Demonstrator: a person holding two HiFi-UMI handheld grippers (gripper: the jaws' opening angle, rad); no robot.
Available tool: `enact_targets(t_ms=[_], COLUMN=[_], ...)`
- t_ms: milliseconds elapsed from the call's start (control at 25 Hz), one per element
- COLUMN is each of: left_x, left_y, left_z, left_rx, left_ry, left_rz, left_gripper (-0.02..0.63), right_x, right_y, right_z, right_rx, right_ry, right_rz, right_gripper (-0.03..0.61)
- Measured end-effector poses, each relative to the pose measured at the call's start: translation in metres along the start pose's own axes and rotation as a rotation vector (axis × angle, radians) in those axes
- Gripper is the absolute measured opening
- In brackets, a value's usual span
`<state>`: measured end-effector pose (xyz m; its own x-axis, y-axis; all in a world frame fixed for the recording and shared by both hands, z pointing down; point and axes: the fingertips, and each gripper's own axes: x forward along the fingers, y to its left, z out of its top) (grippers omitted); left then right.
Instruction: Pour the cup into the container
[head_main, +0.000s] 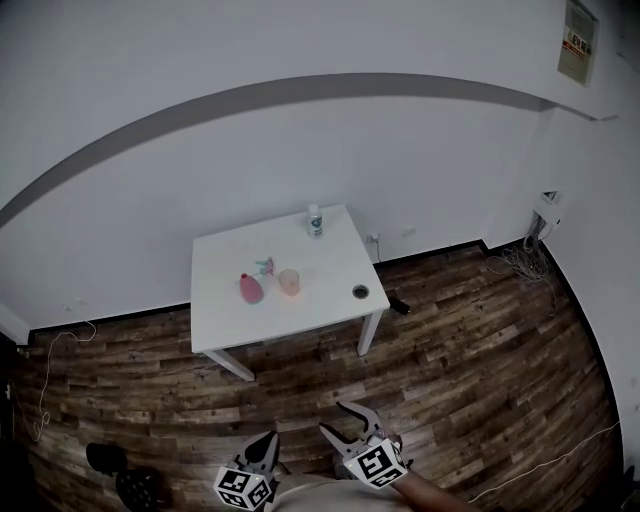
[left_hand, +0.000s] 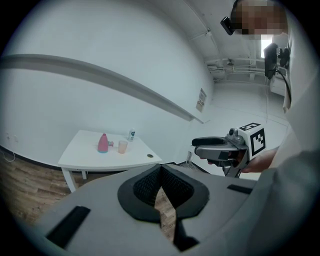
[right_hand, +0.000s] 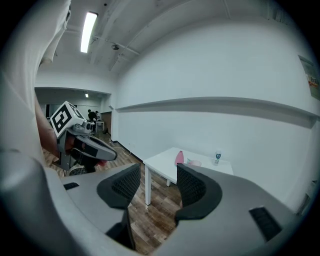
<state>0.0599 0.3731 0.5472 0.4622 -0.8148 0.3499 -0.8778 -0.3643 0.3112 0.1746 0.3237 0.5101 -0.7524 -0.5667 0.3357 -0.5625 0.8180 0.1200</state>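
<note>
On the white table (head_main: 330, 300) stand a round cup (head_main: 289, 282) and a pink bottle (head_main: 251, 289). Left gripper (left_hand: 161, 169) is pressed together; right gripper (right_hand: 159, 176) is spread.

Findings for your record:

- **Wall notice** (head_main: 578, 40), upper right of the head view: it carries a red band and lines of print, none of which can be read. It also shows small at centre right of the left gripper view (left_hand: 201, 100), equally illegible.
- **Bottle** (head_main: 315, 222), at the far edge of the table (head_main: 320, 305): it bears a bluish label, and no brand or wording can be made out.
- **Cubes** on your left gripper (head_main: 268, 438) and right gripper (head_main: 331, 415), lower centre: they show black-and-white square marker patterns only, no letters or numbers.
</note>
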Motion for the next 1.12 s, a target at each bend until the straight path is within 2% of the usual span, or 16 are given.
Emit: enact_targets(t_ms=[360,760,1120], left_x=[0.01,0.03,0.034], left_y=[-0.02,-0.055,-0.062], left_z=[-0.014,-0.02,-0.021], left_rx=[-0.013,0.022,0.027], left_ry=[0.024,0.064,0.065], left_rz=[0.027,-0.043,-0.044], left_gripper=[0.009,0.011,0.011], right_x=[-0.017,-0.026,-0.027], right_y=[-0.006,0.006,0.008], right_z=[-0.017,-0.019,-0.022], right_rx=[0.012,-0.02,-0.026], right_ry=[0.009,-0.003,-0.01], right_rz=[0.027,0.077,0.103], right_gripper=[0.233,0.233,0.233])
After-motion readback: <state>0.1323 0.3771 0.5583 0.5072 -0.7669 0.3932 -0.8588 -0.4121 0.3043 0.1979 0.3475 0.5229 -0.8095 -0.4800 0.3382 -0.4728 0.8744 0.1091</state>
